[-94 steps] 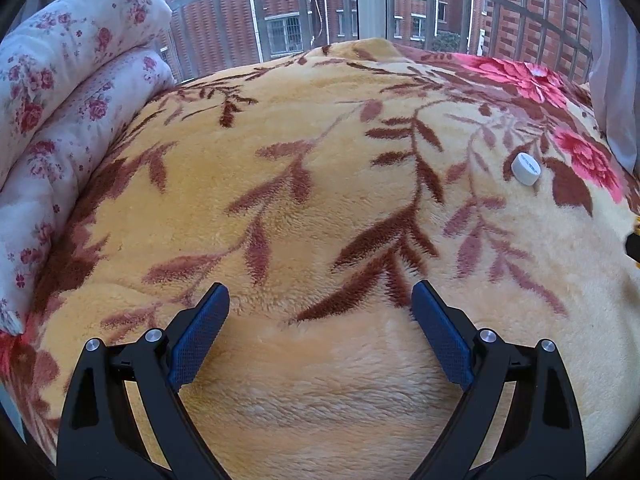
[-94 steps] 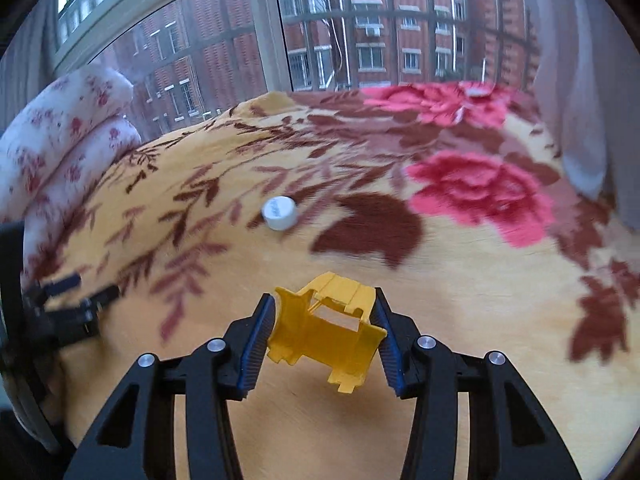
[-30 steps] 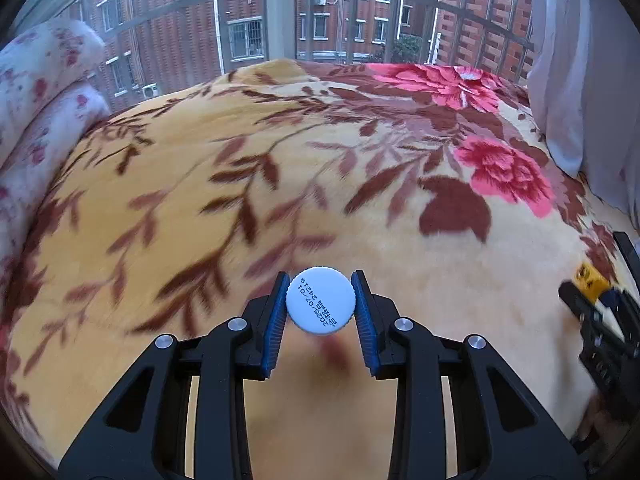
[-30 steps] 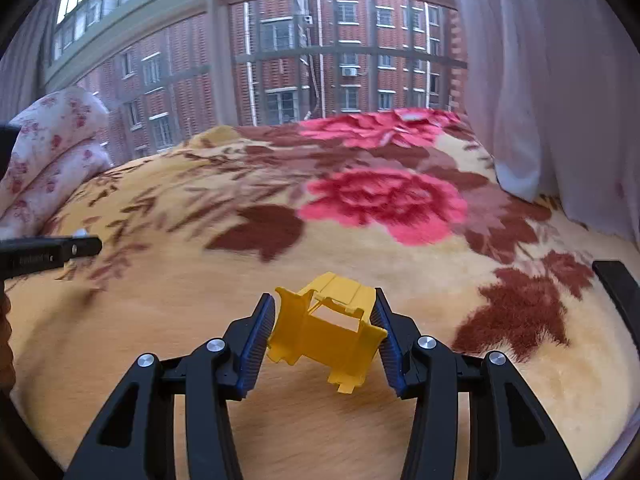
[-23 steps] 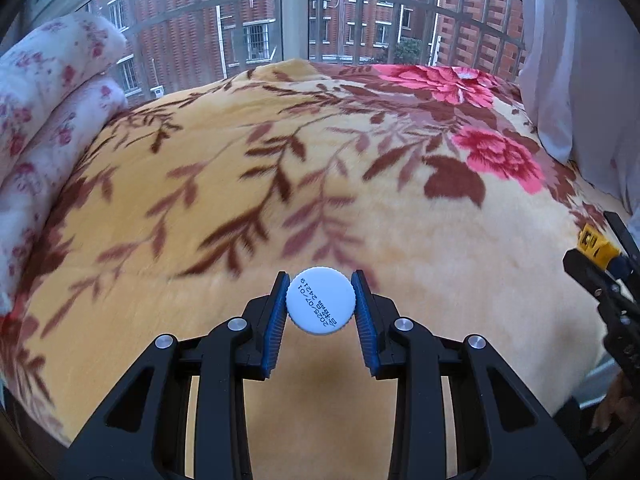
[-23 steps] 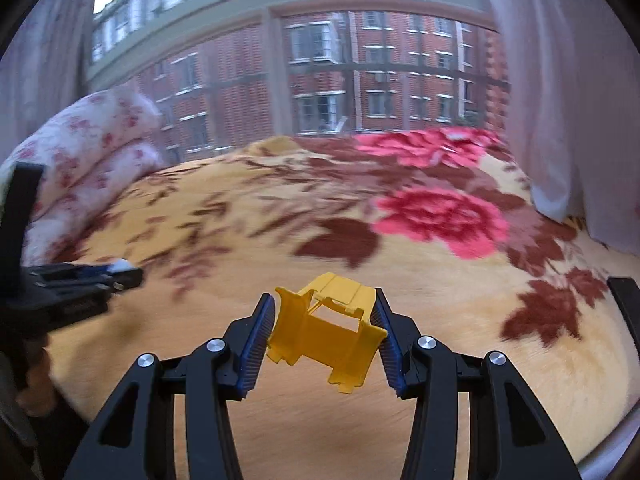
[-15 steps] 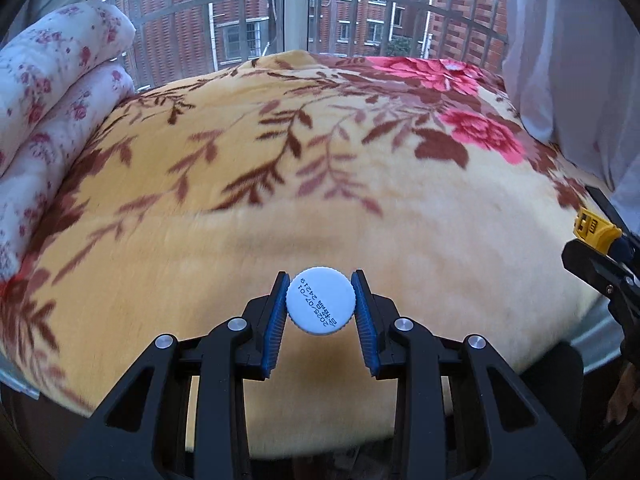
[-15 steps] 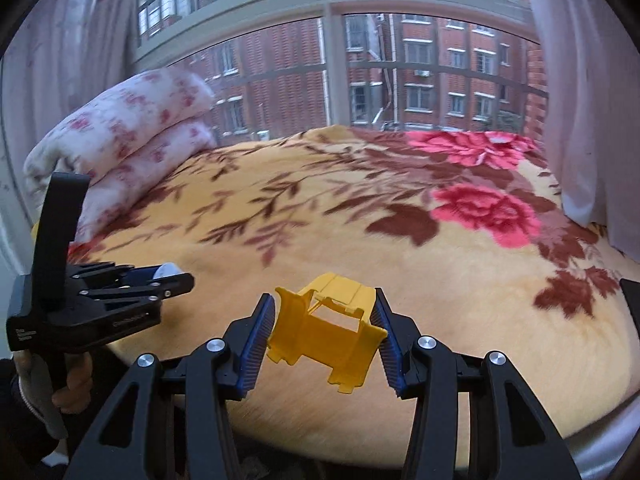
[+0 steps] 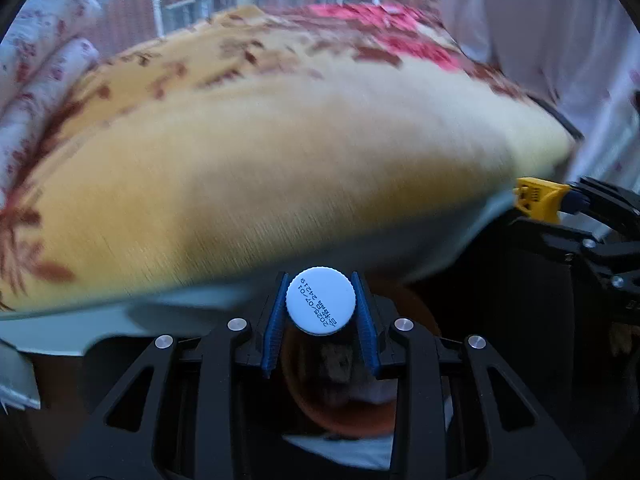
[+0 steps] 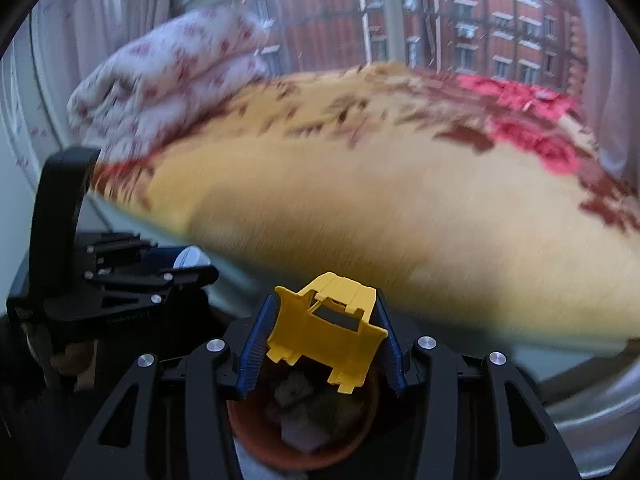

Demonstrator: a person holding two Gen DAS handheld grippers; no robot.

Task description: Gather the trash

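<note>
My left gripper is shut on a white bottle cap with a printed date. It hangs over an orange bin below the bed's edge. My right gripper is shut on a yellow plastic piece and hangs over the same orange bin, which holds some trash. The right gripper with the yellow piece shows at the right of the left wrist view. The left gripper with the cap shows at the left of the right wrist view.
The bed with a yellow floral blanket fills the space ahead, blurred by motion. Folded floral quilts lie at its left end. A window with brick buildings is behind, and white curtains hang at the right.
Both grippers have pulled back off the bed and dropped below its edge. The orange bin has come into view under both. The cap and the yellow piece stay gripped.
</note>
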